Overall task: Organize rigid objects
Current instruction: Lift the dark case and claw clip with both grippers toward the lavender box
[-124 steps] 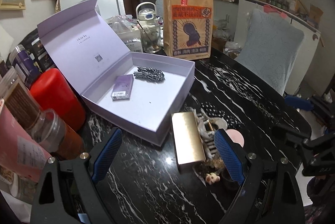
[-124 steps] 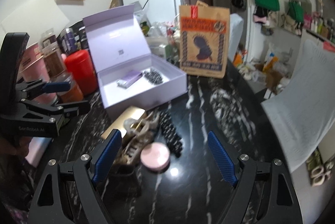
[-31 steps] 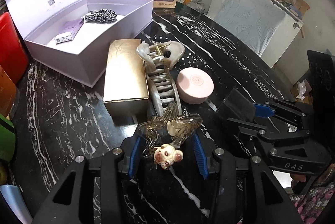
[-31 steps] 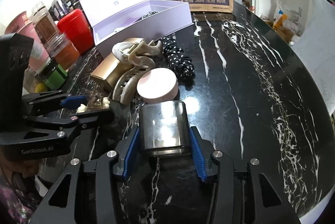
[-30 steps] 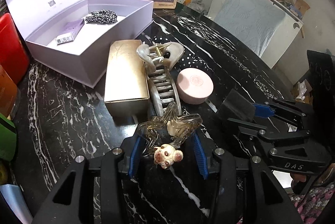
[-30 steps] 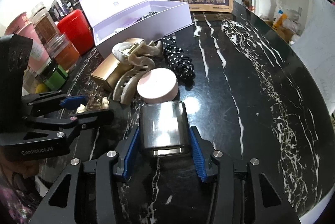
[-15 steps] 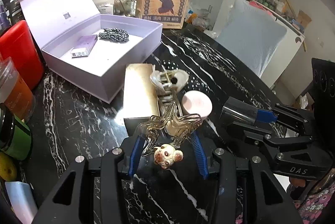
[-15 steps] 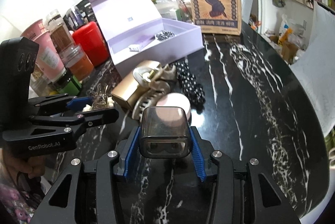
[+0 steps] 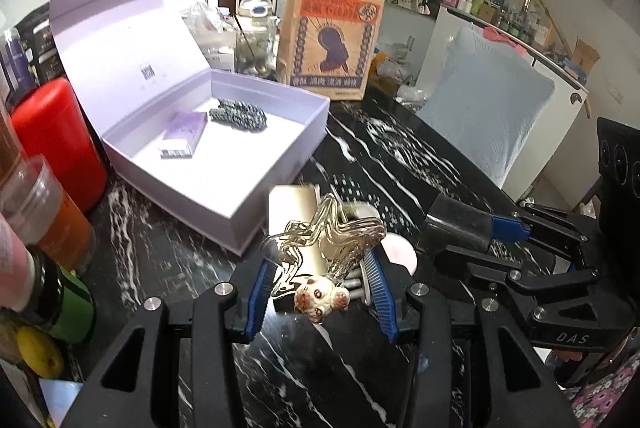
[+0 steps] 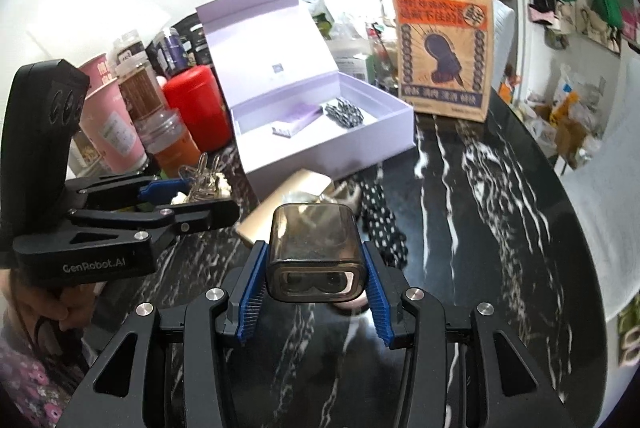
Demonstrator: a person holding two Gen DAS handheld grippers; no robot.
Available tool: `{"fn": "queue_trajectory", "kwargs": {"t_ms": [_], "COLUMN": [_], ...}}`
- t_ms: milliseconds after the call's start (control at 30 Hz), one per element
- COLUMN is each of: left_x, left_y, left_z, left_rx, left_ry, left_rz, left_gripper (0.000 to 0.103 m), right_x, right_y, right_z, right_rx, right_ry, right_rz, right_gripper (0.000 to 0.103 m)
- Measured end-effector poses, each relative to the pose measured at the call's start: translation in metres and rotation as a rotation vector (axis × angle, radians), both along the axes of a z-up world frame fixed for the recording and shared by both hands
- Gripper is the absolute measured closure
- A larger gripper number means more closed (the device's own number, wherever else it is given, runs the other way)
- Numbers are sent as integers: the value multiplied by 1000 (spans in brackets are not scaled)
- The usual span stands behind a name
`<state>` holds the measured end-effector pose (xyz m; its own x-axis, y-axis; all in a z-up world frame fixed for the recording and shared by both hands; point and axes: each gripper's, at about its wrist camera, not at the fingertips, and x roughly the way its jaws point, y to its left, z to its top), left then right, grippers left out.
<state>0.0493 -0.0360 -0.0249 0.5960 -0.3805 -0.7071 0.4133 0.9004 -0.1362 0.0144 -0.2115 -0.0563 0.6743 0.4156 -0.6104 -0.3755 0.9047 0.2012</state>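
- While both grippers hang above the black marble table (image 9: pixel 400 164), the left gripper (image 9: pixel 320 292) clamps a clear star-shaped hair claw (image 9: pixel 328 236) with a small animal charm, jaws narrow.
- Right gripper (image 10: pixel 314 280) pinches a smoky translucent case (image 10: pixel 314 240), pads pressed on both sides.
- Beyond them sits the open lilac gift box (image 10: pixel 360 148).

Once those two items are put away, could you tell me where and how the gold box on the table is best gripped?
Grip the gold box across its two long sides, coming from above. It lies flat on the black table, long and narrow, so the short width should suit the jaws. The beige claw clip rests against one long side, so the pad there may need to slip between them.
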Motion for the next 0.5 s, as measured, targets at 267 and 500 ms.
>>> {"fn": "queue_trajectory", "kwargs": {"t_ms": [267,500], "left_x": [13,23], "left_y": [-1,3], "left_z": [15,30], "left_rx": [-8,-9], "left_ry": [-27,-53], "left_rz": [-6,6], "left_gripper": [59,59], "right_x": [15,31], "right_y": [3,3], "right_z": [17,31], "right_rx": [-17,-10], "right_ry": [-37,-57], "right_rz": [46,69], "right_gripper": [58,58]}}
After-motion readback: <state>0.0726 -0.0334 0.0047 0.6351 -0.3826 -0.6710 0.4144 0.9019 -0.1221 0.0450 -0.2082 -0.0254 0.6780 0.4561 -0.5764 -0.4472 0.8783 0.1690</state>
